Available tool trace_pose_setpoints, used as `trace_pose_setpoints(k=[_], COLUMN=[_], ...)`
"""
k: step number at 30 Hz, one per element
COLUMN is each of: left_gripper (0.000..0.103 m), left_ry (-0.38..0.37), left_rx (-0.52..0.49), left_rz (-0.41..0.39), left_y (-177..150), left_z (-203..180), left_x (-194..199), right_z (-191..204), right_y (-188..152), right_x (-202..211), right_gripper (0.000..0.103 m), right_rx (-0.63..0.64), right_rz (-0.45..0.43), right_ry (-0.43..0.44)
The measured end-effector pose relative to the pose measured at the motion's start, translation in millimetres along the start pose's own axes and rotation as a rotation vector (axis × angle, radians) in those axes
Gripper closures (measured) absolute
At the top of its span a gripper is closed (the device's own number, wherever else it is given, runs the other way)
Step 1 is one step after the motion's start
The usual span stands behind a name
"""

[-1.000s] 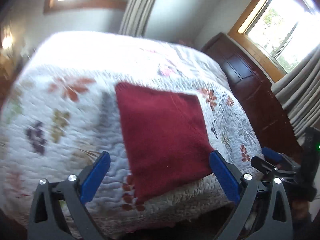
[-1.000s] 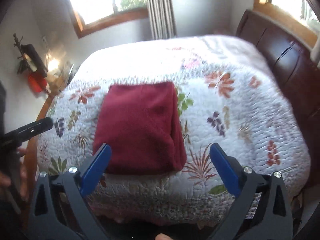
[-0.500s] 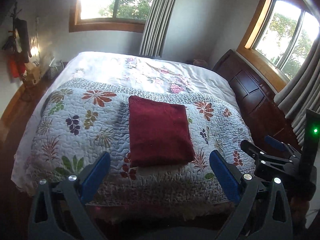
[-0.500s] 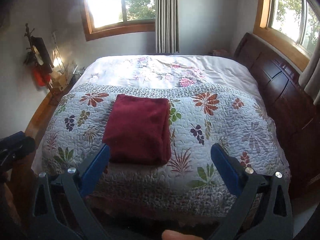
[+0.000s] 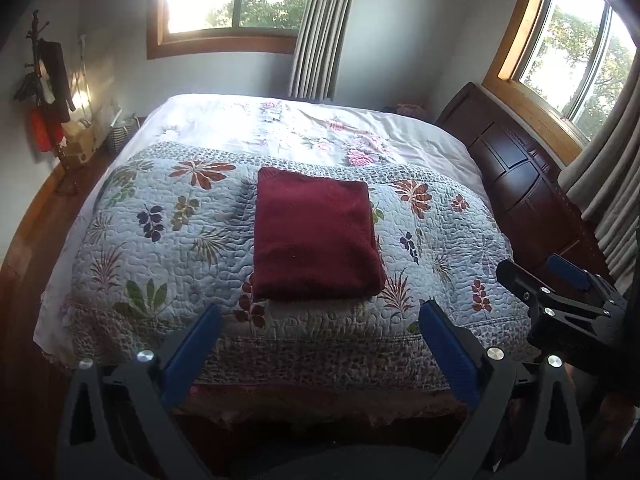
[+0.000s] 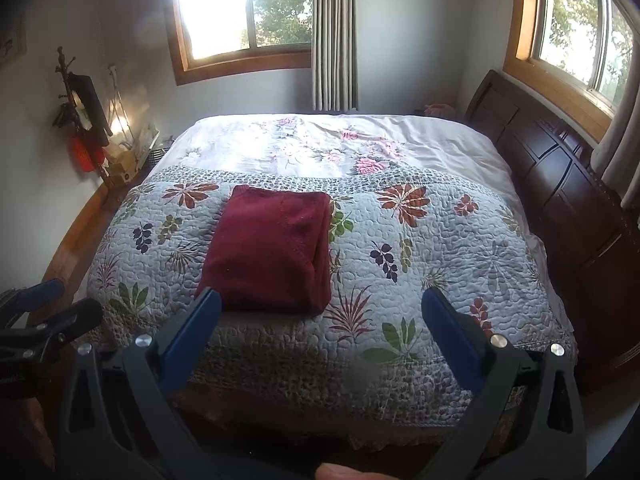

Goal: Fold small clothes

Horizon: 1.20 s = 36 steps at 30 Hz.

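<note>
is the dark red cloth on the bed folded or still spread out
Folded. The dark red knit cloth lies as a compact rectangle on the floral quilted bedspread, with stacked layers showing along its right edge.

A home bedroom is shown: a bed (image 6: 440, 240) covered by a floral quilt (image 6: 420, 264), a dark wooden headboard (image 6: 560, 184) beside it, curtained windows (image 6: 248, 12) behind it.

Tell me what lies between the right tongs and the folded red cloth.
Only bare flowered quilt: the right wrist view shows nothing else between the open right tongs and the red cloth.
</note>
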State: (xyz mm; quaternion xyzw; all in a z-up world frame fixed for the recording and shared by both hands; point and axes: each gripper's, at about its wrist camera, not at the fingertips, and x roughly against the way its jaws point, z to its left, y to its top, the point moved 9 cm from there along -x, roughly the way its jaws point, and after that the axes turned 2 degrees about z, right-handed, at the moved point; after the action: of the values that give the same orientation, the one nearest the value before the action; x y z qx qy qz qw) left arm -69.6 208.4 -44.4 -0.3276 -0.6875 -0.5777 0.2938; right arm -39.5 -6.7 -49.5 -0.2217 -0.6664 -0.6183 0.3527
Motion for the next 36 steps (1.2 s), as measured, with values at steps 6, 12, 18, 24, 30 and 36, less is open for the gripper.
trace_pose_setpoints(k=[6,12,18,24,30,36], left_gripper=[0.004,0.004,0.004,0.004,0.004,0.004], left_ry=[0.014,0.027,0.045,0.061,0.067,0.067], left_rx=[-0.021,-0.024,-0.022,-0.018,-0.014,-0.014], left_rz=[0.004,0.008,0.005,0.005,0.006,0.006], left_y=[1.2,6.1,13.2,19.2,24.7,26.3], left_z=[0.2,4.3,8.8,15.4,19.9,20.1], left_x=[-0.9,-4.7,-6.9,-9.9,-13.8,-15.0], right_z=[4.6,9.2,12.7,19.3,22.6,24.5], right_y=[2.4,4.0,5.3,10.9,15.6,18.5], right_x=[3.0,-0.2,-3.9,-11.2,-17.4,-18.8], right_gripper=[0.003,0.003,0.003,0.003,0.003,0.003], right_rx=[0.007,0.014,0.016,0.028,0.037,0.041], right_rz=[-0.011,-0.003,0.005,0.016,0.027,0.027], right_ry=[-0.002,-0.005,0.001,0.012,0.022,0.020])
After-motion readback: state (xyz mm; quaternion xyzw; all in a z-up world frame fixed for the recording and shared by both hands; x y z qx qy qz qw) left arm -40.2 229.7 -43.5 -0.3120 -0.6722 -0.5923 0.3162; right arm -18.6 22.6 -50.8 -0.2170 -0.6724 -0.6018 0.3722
